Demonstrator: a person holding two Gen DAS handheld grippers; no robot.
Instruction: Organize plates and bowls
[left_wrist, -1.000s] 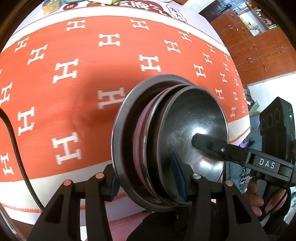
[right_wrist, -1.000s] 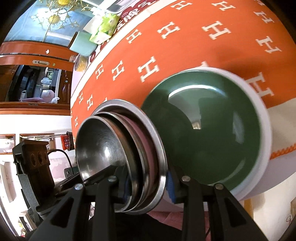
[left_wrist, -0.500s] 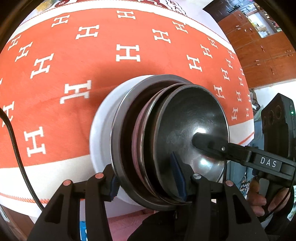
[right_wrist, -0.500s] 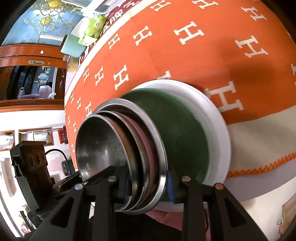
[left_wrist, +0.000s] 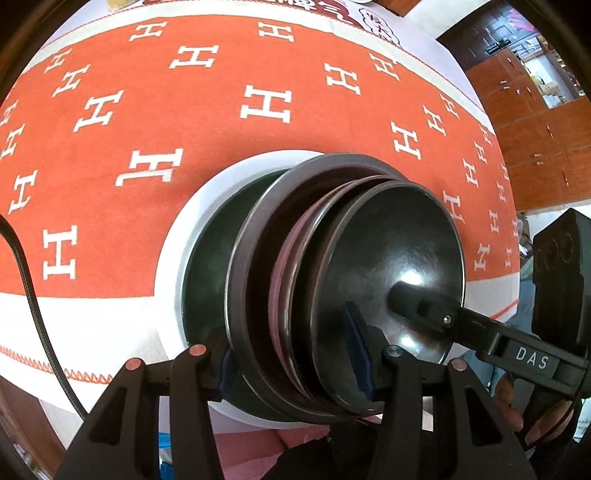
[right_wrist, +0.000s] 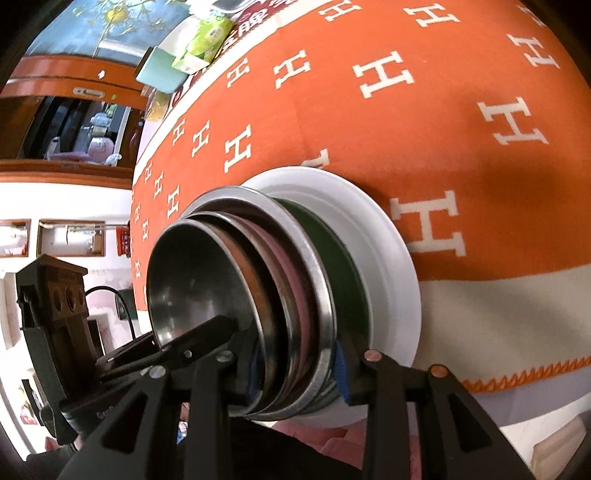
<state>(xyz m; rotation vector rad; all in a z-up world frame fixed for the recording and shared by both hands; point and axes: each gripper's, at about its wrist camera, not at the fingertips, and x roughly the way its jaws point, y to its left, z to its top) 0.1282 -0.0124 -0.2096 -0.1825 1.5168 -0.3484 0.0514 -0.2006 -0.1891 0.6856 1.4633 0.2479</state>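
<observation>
A stack of dishes, with a small steel bowl (left_wrist: 388, 258) on top, a pink dish (left_wrist: 284, 251) under it and a wide steel plate (left_wrist: 251, 240) at the bottom, sits over a green plate with a white rim (left_wrist: 173, 240). Whether the stack touches the green plate I cannot tell. My left gripper (left_wrist: 291, 362) is shut on the near edge of the stack, one pad under the wide plate and one inside the bowl. My right gripper (right_wrist: 295, 373) is shut on the opposite edge of the stack (right_wrist: 192, 273), above the green plate (right_wrist: 340, 266). One of its fingers (left_wrist: 417, 306) reaches into the bowl.
An orange tablecloth with white H marks (left_wrist: 184, 110) covers the table, and its fringed hem (right_wrist: 517, 376) hangs at the near edge beside the plate. A green tissue pack (right_wrist: 207, 37) and a pale box (right_wrist: 159, 70) lie at the far end. A black cable (left_wrist: 33, 295) hangs at the left.
Both grippers carried the stack sideways across the cloth. A second ago the green plate lay bare beside it; now the stack is centred over the plate and covers most of it.
</observation>
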